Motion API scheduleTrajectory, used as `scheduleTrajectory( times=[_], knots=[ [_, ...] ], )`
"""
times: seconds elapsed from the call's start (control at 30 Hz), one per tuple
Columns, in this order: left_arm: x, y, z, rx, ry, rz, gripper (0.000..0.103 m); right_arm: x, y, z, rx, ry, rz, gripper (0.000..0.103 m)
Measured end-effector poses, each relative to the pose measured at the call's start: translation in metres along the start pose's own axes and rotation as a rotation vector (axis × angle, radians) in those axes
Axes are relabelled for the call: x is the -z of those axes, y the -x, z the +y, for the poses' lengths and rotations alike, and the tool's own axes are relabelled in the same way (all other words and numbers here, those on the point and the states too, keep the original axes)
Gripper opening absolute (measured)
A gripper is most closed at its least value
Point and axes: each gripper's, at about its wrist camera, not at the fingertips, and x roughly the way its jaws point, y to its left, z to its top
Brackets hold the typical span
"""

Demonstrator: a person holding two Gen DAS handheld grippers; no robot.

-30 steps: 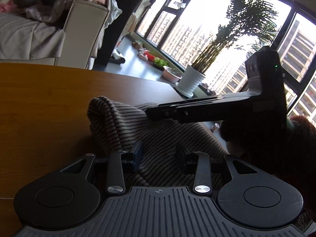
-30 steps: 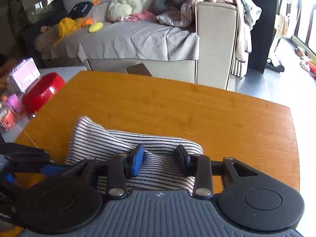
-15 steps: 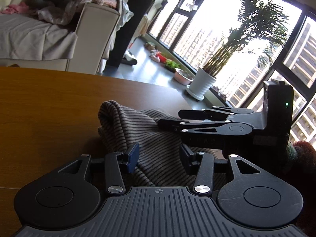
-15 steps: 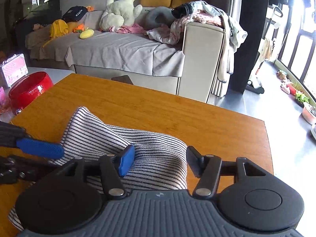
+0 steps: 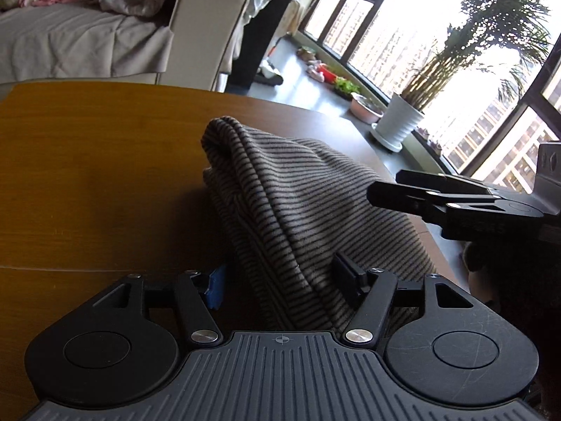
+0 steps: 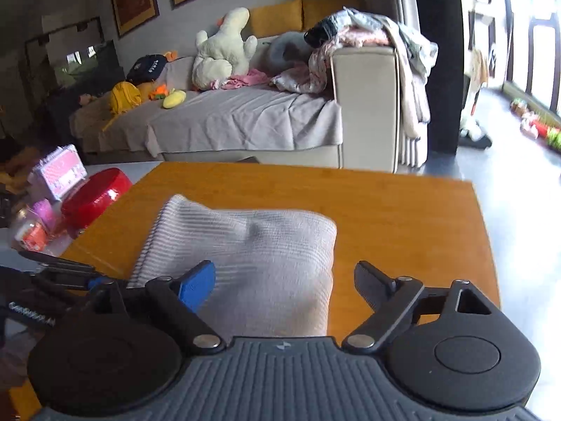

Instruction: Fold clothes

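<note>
Striped grey knit, a folded garment (image 5: 298, 210), lies bunched on the wooden table (image 5: 87, 182), with its rounded fold toward the far edge and its near part running under both grippers. Through the left wrist camera, the left gripper (image 5: 277, 284) has its fingers spread wide, the cloth lying loose between them and gripped by neither; the blue pad (image 5: 214, 286) sits just beside the garment's left side and the black finger (image 5: 345, 273) rests against the knit on the right. The right gripper (image 5: 420, 196) reaches in from the right edge of that view, dark and low over the garment's right side.

Through the right wrist camera, the right gripper (image 6: 284, 280) is likewise wide open, its blue pad (image 6: 196, 282) over the cloth (image 6: 252, 245) and its black finger (image 6: 371, 280) over bare wood beyond the garment's right edge, holding nothing. The left gripper (image 6: 52, 273) shows at the left, just beside the cloth's near-left corner.

Beyond the table's far edge stands a sofa (image 6: 245, 119) draped in grey, with a cream plush toy (image 6: 221, 52) and a heap of clothes (image 6: 357, 31) on its arm. A red bowl (image 6: 94, 193) and a pink case (image 6: 59, 172) sit off the table's left side. A potted palm (image 5: 399, 122) stands by the windows (image 5: 403, 35).
</note>
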Motion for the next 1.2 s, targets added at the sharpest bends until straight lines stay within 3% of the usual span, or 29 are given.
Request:
scheduleTrajectory(
  times=[0.17, 0.3, 0.43, 0.67, 0.8, 0.87, 0.93, 1.03, 1.13, 1.2],
  knots=[
    [0.01, -0.004, 0.014, 0.077, 0.063, 0.008, 0.068, 0.032, -0.005, -0.014, -0.133, -0.111, 0.091, 0.091],
    [0.012, -0.001, 0.026, 0.099, 0.079, -0.009, 0.066, 0.026, -0.023, -0.004, -0.152, -0.128, 0.106, 0.089],
    [0.009, 0.013, 0.047, 0.07, 0.06, -0.053, 0.065, 0.007, -0.056, 0.015, -0.177, -0.109, 0.105, 0.087],
    [-0.019, 0.04, 0.12, -0.056, 0.107, -0.14, 0.066, -0.034, -0.137, 0.068, -0.214, -0.073, 0.052, 0.086],
    [-0.041, 0.05, 0.143, -0.141, 0.106, -0.171, 0.064, -0.051, -0.169, 0.088, -0.209, -0.057, 0.022, 0.086],
    [-0.05, 0.066, 0.139, -0.19, 0.056, -0.214, 0.057, -0.054, -0.174, 0.093, -0.2, -0.052, 0.019, 0.087],
    [-0.058, 0.084, 0.131, -0.187, 0.018, -0.282, 0.057, -0.051, -0.17, 0.096, -0.179, -0.024, 0.007, 0.088],
    [-0.079, 0.097, 0.119, -0.11, -0.012, -0.367, 0.059, -0.05, -0.161, 0.101, -0.139, 0.031, -0.017, 0.09],
    [-0.103, 0.067, 0.123, -0.1, -0.02, -0.323, 0.059, -0.052, -0.144, 0.115, -0.058, 0.141, -0.058, 0.093],
    [-0.112, 0.036, 0.136, -0.127, 0.004, -0.25, 0.057, -0.048, -0.123, 0.13, 0.015, 0.265, -0.143, 0.091]
  ],
)
